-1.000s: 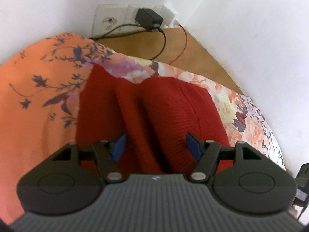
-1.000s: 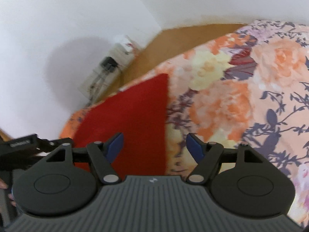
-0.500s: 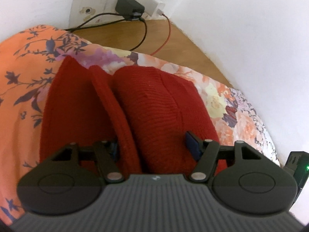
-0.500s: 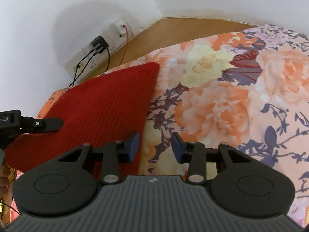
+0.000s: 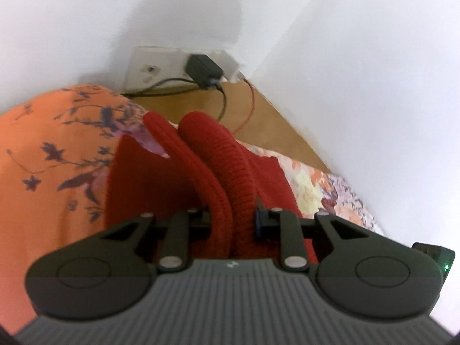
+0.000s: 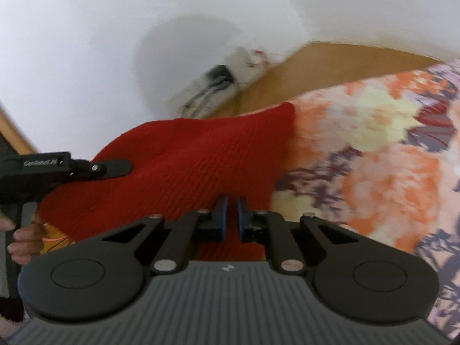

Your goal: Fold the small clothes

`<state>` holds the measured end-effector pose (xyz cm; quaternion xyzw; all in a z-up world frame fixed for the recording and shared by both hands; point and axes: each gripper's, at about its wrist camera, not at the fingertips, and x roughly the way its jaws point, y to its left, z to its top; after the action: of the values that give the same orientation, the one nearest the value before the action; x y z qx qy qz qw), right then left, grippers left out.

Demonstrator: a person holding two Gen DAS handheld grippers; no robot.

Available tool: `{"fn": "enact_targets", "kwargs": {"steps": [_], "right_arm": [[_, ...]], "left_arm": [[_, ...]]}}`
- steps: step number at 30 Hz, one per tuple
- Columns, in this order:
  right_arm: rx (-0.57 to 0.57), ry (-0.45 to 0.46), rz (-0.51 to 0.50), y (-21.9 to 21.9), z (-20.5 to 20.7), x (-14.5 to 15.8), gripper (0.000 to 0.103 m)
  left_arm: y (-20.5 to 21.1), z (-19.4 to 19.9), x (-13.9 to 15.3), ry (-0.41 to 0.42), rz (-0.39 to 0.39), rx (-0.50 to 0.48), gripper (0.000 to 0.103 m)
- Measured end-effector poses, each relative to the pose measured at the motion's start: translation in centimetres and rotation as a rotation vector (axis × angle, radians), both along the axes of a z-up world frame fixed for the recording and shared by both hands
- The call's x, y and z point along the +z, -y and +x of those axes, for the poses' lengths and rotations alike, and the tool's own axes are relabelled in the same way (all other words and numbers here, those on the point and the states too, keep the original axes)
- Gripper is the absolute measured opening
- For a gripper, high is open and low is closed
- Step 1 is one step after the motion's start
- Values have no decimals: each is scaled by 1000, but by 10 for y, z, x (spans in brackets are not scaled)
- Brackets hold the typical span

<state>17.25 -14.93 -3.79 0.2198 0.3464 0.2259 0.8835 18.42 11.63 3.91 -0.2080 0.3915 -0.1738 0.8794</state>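
Red ribbed knit garment (image 5: 230, 172), bunched

Walls (image 5: 359, 72) and charger (image 5: 202, 69) just beyond bedspread (image 5: 51, 155)

knit garment (image 5: 230, 172) on the bedspread (image 5: 57, 158) (wall socket (image 5: 155, 69) behind).

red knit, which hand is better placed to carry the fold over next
Left, probably. The left tool has just been closing and now pinches two bunched ridges of the red knit. The right tool has also been closing, at the knit's edge; whether its pads hold any cloth is unclear.
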Motion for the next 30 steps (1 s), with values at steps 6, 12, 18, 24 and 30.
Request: {"fn": "enact_targets", "kwargs": {"steps": [6,12,18,24,30], "right_arm": [[111,32,-21,-39,2,15,14],[191,19,-46,-72,3,12,14],[213,9,-73,-90,2,10,14],[181,-4,-35,-86,3,9,15],[176,2,131,-62,-1,10,71]], "left_arm": [[-37,-7,-21,-55,0,59,25],[-59,-14,-42,-73,41,79,28],[-62,-20,-44,-52,84,86,49],[-55,-20,-50,-48,130,64,75],[-52,-15,-56,-58,156,52,85]]}}
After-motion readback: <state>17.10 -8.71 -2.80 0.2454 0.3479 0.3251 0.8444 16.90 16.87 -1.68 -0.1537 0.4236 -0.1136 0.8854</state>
